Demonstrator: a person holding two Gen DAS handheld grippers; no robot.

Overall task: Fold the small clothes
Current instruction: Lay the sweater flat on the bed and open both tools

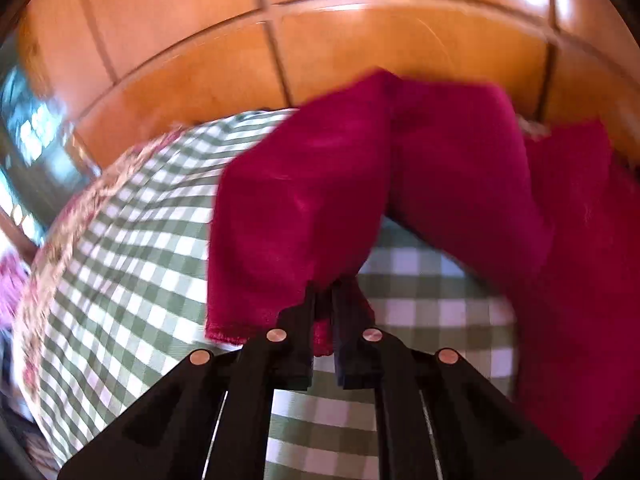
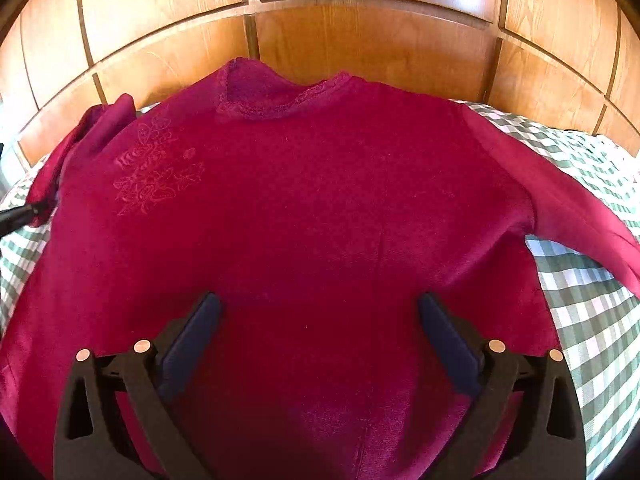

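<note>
Spread flat on the green-and-white checked cloth (image 2: pixel 592 312), below the wooden panelled headboard (image 2: pixel 360 40): a crimson velvety long-sleeved top (image 2: pixel 304 216), one sleeve (image 1: pixel 304 216) lifted and pinched at its cuff in the closed left gripper (image 1: pixel 323 294). Hovering over the top's lower body, empty and wide open: the right gripper (image 2: pixel 320 304). Best to carry that sleeve straight across the chest, keep it taut, and pin the body against dragging.

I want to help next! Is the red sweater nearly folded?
Not nearly. The dark red knit sweater already lies flat, front up, on the green-checked cloth. The left gripper is pinching one sleeve, lifted off the cloth. The right gripper hovers open; the other sleeve and body are unfolded.
</note>
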